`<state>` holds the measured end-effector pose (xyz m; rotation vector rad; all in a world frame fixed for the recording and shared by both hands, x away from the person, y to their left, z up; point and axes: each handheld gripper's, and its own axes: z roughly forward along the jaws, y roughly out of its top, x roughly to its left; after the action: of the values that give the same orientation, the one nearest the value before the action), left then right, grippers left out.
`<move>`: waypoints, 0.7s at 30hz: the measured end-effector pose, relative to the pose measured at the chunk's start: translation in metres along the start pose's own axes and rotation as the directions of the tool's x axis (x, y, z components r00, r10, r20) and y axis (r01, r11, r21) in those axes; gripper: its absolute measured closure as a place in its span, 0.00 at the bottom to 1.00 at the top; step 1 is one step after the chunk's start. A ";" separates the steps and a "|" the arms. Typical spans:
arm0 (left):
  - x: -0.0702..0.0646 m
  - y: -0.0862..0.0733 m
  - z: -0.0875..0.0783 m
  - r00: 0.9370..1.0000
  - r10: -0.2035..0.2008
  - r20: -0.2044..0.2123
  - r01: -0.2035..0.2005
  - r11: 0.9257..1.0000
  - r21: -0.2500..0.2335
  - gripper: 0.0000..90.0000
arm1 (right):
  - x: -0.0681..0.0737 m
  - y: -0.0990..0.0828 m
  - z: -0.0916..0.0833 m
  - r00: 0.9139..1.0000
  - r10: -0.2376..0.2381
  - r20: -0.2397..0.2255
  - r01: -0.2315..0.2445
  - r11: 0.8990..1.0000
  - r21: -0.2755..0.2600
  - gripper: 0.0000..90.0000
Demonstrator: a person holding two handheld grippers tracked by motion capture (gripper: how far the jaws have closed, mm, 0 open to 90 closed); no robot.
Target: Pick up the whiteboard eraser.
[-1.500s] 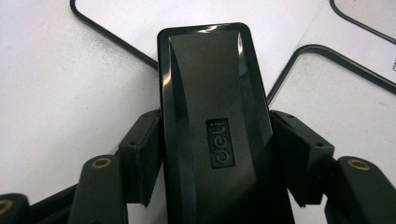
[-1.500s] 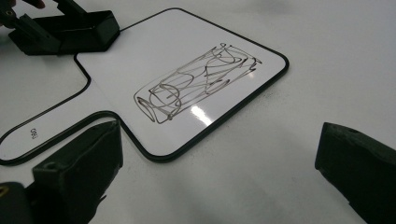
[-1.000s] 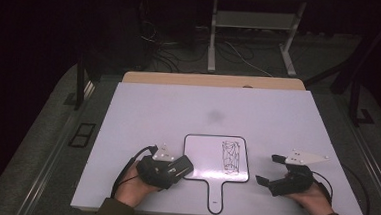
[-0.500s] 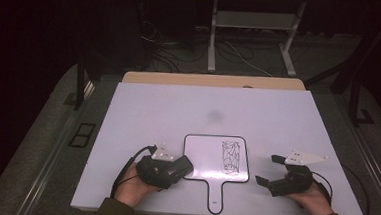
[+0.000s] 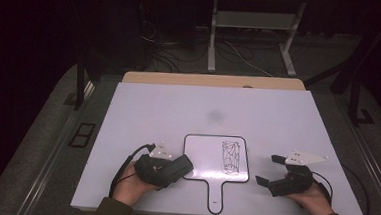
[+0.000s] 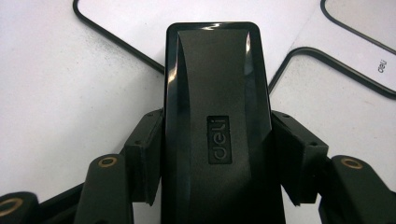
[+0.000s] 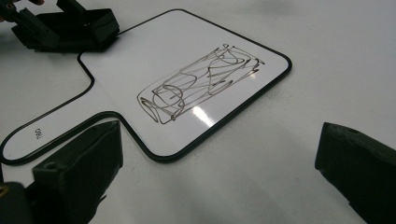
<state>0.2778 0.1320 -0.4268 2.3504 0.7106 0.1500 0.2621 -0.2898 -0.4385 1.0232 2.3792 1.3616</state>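
Note:
A small white board (image 5: 203, 156) with a black rim and a short handle lies near the table's front edge, a black scribble (image 5: 231, 155) on its right half. My left gripper (image 5: 177, 168) rests at the board's left edge, shut on a black eraser (image 6: 217, 116) marked "deli"; the eraser's tip (image 5: 186, 163) reaches over the board's rim. My right gripper (image 5: 270, 169) sits to the right of the board, open, nothing between its fingers (image 7: 79, 172). The right gripper view takes in the board (image 7: 140, 60), the scribble (image 7: 201, 81) and the left gripper (image 7: 65, 28) beyond.
The white table top (image 5: 228, 110) stretches back to a wooden strip (image 5: 215, 80) at its far edge. Beyond it are floor cables (image 5: 162, 45) and a metal stand (image 5: 254, 21). A black cable (image 5: 125, 164) loops from the left gripper.

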 end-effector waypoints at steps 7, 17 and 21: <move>0.001 0.004 -0.004 1.000 0.006 -0.005 -0.006 1.000 -0.026 0.44 | 0.000 0.000 0.000 1.000 0.000 -0.001 0.000 1.000 -0.004 0.00; 0.004 0.011 -0.003 1.000 0.008 0.015 -0.007 0.999 -0.039 0.44 | 0.000 0.000 0.001 1.000 0.003 -0.005 -0.003 1.000 0.003 0.00; 0.005 0.015 -0.002 1.000 0.015 0.017 -0.014 0.999 -0.047 0.44 | 0.000 0.000 0.001 1.000 0.006 -0.005 -0.006 1.000 0.003 0.00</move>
<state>0.2878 0.1262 -0.4159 2.3098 0.6745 0.1515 0.2625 -0.2895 -0.4391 1.0299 2.3845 1.3645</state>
